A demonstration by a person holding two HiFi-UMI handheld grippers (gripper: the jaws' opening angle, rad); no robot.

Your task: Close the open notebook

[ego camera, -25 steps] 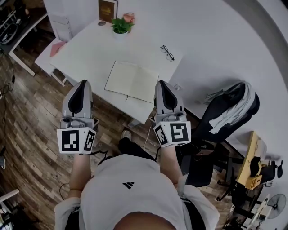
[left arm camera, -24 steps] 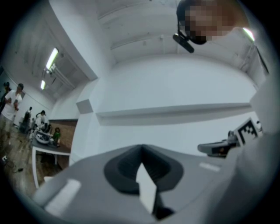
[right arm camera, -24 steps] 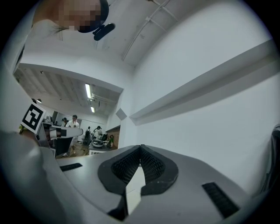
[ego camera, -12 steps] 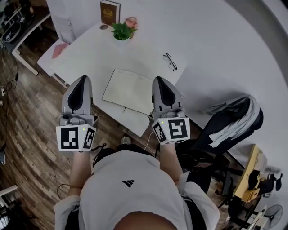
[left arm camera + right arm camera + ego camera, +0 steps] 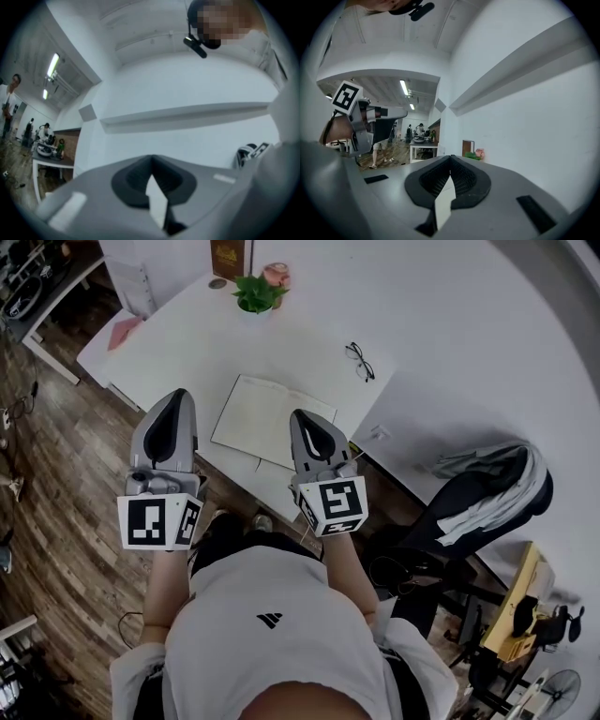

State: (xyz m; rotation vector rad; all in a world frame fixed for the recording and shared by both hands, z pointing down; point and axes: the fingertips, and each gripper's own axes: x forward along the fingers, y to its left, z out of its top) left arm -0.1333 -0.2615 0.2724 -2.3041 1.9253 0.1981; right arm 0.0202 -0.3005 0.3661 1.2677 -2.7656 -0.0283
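The open notebook [image 5: 270,421] lies flat with pale blank pages near the front edge of the white table [image 5: 197,343]. My right gripper [image 5: 303,416] is shut and empty. Its tip hangs over the notebook's right page close to the near edge; I cannot tell whether it touches. My left gripper [image 5: 175,396] is also shut and empty, off the table's left front edge and apart from the notebook. In the right gripper view the jaws [image 5: 451,160] meet, and the left gripper [image 5: 361,117] shows at the left. The left gripper view shows closed jaws [image 5: 151,160] facing a white wall.
Glasses [image 5: 359,360] lie on the table right of the notebook. A potted plant [image 5: 255,292], a pink object [image 5: 274,275] and a brown book [image 5: 228,257] stand at the far edge. A chair draped with clothes [image 5: 478,488] stands to the right, a small white table [image 5: 112,338] to the left.
My right gripper has swung left and lower, from beside the notebook's right edge to over its right page. The left gripper has shifted slightly forward.
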